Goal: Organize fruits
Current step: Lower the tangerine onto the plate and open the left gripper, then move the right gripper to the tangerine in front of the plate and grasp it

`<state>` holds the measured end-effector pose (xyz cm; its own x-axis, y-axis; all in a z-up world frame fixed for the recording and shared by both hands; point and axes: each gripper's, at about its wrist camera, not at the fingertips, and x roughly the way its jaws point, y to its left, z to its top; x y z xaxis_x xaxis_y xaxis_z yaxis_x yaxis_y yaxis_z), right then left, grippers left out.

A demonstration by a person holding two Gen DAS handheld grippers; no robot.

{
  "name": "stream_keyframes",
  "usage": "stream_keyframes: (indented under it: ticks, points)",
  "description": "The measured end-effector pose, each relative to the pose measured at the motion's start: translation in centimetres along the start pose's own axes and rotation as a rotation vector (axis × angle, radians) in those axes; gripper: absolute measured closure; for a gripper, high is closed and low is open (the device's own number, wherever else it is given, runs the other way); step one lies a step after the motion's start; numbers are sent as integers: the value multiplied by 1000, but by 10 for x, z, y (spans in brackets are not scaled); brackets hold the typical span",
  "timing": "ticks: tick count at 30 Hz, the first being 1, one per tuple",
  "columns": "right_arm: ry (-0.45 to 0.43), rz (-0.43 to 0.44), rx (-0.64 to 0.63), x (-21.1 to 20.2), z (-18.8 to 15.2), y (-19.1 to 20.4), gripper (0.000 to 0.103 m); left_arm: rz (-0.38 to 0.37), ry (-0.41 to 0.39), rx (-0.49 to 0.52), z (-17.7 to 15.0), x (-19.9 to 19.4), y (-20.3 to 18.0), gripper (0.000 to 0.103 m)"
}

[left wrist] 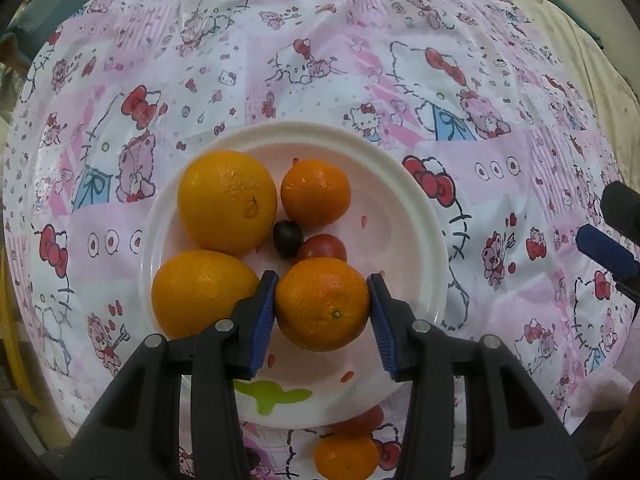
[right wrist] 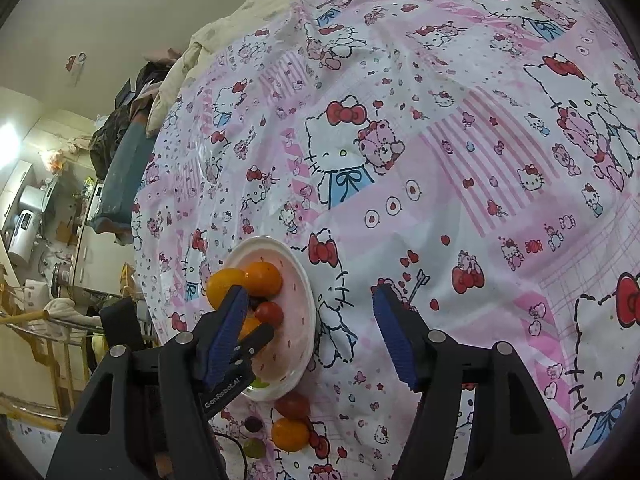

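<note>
Jaws: left gripper [left wrist: 322, 308] pads flank a mandarin [left wrist: 322, 303] on the white plate [left wrist: 416, 216], contact unclear; right gripper [right wrist: 310, 330] gapes wide, holding nothing.
Writing: "GenRobot.AI" on the left gripper.
Around: Hello Kitty cloth [left wrist: 500, 128]; loose mandarin [left wrist: 346, 456] beside plate.
Count on plate: two oranges, two mandarins, one tomato [left wrist: 322, 247], one dark grape [left wrist: 287, 238].

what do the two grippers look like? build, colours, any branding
Both match: the left gripper and right gripper have black plastic arms with silver pivot pins and ribbed blue finger pads. White "GenRobot.AI" lettering shows on a black part in the right wrist view. No sleeves visible.
</note>
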<state>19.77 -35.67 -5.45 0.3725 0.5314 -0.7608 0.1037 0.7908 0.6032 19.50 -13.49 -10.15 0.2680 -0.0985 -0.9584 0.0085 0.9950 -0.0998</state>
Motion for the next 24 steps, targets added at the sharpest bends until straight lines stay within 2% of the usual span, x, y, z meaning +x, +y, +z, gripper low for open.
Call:
stream_keyframes:
  ticks: [2,4,5,6,8,15,24]
  points:
    - [2,-1,-6,1,0,2,35,-8,15,-6,1,2,0,62]
    - [4,-4,-12,2,-1,3,35,-4,30,5,1,3,-1,55]
    - [4,-5,-12,2,-1,3,35,-10,24,11,0,2,-2,42]
    - [3,-4,-10,1,-1,3,35,-20,8,14,-1,-2,-3,33]
    - [1,-1,-8,0,-1,3,35,-7,-20,19,-2,-9,-5,29]
    - [-7,10,-23,-4,-1,8,35,43,-81,45,-2,-32,-10,29]
    - [-1,21,-52,-7,-11,18,35,38,-146,-5,-12,-67,9,29]
